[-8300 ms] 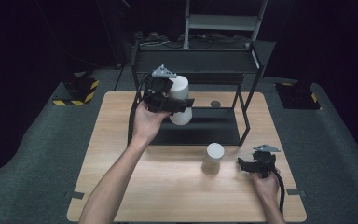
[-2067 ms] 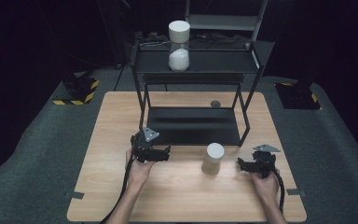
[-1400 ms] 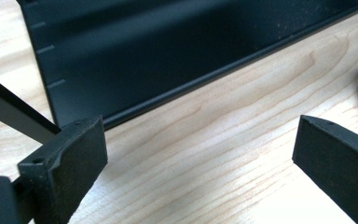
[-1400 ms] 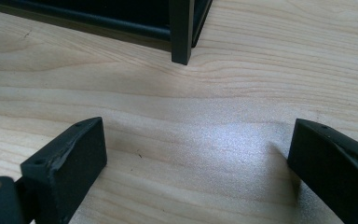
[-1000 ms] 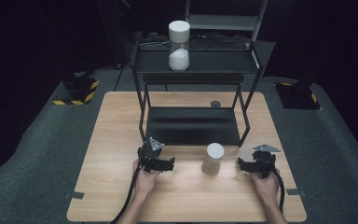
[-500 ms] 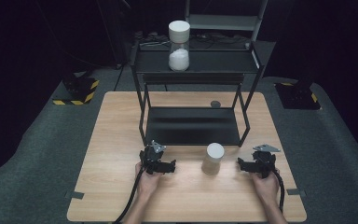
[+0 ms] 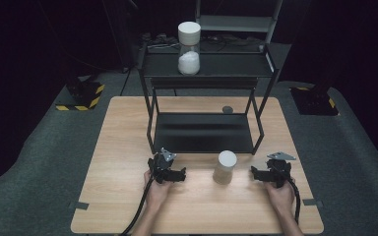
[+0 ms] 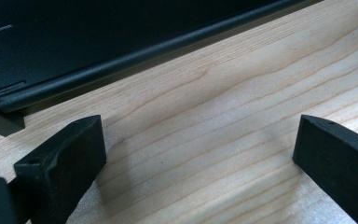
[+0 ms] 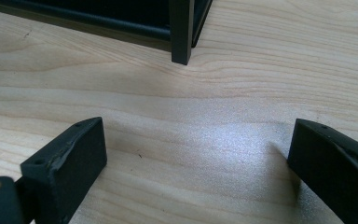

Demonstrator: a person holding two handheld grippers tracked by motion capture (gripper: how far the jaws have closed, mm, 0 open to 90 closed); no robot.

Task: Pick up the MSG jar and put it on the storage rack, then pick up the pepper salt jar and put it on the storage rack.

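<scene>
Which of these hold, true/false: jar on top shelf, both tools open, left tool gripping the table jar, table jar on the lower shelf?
1. A white-lidded jar stands on the top shelf of the rack. True.
2. Both the left tool and the right tool are open. True.
3. The left tool grips the jar on the table. False: it holds nothing; that jar stands free between the tools.
4. That jar sits on the lower shelf. False: it stands on the table, in front of the rack.

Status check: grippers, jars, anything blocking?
Left gripper and right gripper open, empty, on table. One jar atop rack; second jar between grippers. Nothing blocking.
</scene>
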